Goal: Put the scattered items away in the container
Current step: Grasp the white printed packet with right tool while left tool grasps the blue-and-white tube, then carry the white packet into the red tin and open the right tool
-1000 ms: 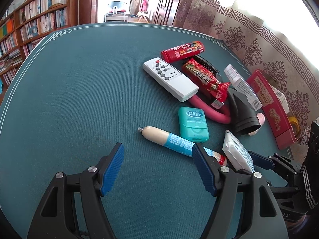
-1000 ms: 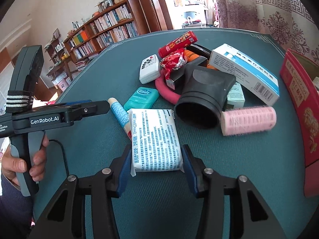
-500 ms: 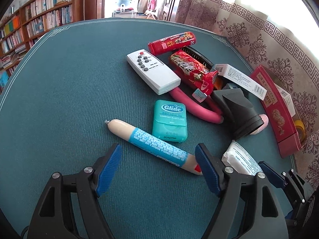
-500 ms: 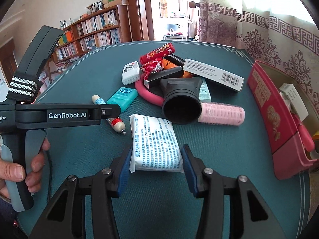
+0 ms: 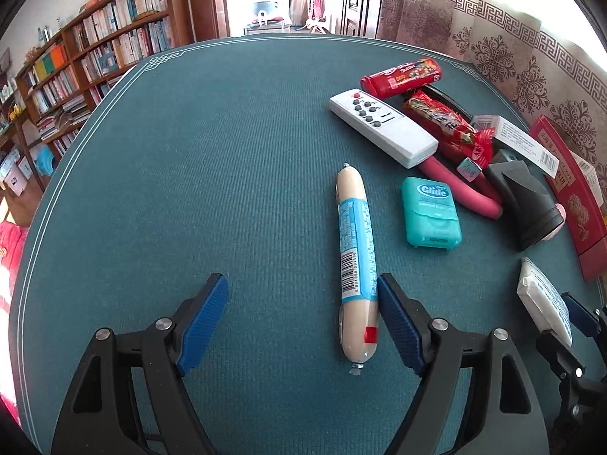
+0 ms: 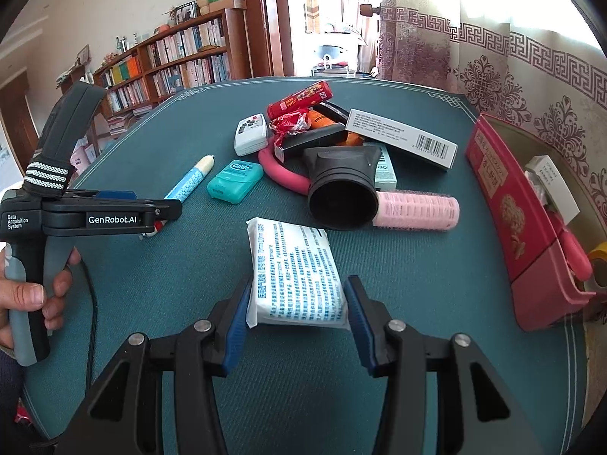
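Note:
My right gripper (image 6: 297,313) is shut on a white tissue pack (image 6: 294,271) and holds it above the green table; the pack also shows in the left wrist view (image 5: 544,303). My left gripper (image 5: 301,320) is open, with a sausage stick (image 5: 356,261) lying between its fingers close to the right pad (image 5: 398,322). The red box container (image 6: 527,227) stands at the right and holds several items. A scattered pile lies beyond: teal floss case (image 5: 430,212), white remote (image 5: 383,127), red candy tube (image 5: 402,76), black nozzle (image 6: 341,193), pink roller (image 6: 415,208).
A white carton (image 6: 402,138), a red snack packet (image 5: 444,119) and a pink curved handle (image 5: 461,189) lie in the pile. Bookshelves (image 5: 87,64) stand beyond the table's far left edge. A patterned curtain (image 6: 531,87) hangs behind the container.
My left gripper has moved so the sausage now lies lengthwise between its fingers. My right gripper has lifted and drawn back with the tissue pack, bringing the red box further into view.

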`<state>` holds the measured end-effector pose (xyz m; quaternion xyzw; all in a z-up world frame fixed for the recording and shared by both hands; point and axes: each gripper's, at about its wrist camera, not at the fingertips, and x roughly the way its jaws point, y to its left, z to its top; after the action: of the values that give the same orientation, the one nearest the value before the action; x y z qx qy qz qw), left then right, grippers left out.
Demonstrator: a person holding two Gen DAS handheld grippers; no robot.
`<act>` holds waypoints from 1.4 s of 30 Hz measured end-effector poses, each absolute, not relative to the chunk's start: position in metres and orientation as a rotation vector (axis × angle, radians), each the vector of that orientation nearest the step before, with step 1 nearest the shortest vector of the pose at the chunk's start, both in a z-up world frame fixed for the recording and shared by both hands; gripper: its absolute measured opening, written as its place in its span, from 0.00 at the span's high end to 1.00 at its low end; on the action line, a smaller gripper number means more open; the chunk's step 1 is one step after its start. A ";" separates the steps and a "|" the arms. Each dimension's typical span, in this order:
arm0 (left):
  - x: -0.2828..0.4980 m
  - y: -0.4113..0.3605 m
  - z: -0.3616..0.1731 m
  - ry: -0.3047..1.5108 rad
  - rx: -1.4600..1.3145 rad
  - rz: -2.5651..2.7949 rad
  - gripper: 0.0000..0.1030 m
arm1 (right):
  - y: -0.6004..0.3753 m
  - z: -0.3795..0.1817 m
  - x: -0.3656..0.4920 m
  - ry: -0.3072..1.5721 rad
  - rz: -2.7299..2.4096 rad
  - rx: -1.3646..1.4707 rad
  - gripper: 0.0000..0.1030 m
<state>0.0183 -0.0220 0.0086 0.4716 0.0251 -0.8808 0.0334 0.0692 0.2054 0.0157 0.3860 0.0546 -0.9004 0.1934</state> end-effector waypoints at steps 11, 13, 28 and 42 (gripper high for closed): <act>0.006 -0.011 0.008 -0.027 1.377 -2.797 0.55 | 0.202 0.016 0.070 0.188 -2.569 1.093 0.23; 0.008 -0.009 0.010 -0.009 1.378 -2.831 0.81 | 0.202 0.016 0.069 0.180 -2.568 1.101 0.23; 0.021 -0.007 0.029 0.104 1.353 -2.941 0.82 | 0.194 0.006 0.053 0.153 -2.530 1.192 0.42; 0.027 0.038 0.056 0.043 1.348 -3.065 0.82 | 0.232 0.042 0.071 0.018 -2.654 1.021 0.50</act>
<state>0.0267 0.0381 0.0559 0.4003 0.0128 -0.9104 -0.1034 0.0706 0.2321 0.0416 0.3551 0.0062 -0.9230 0.1483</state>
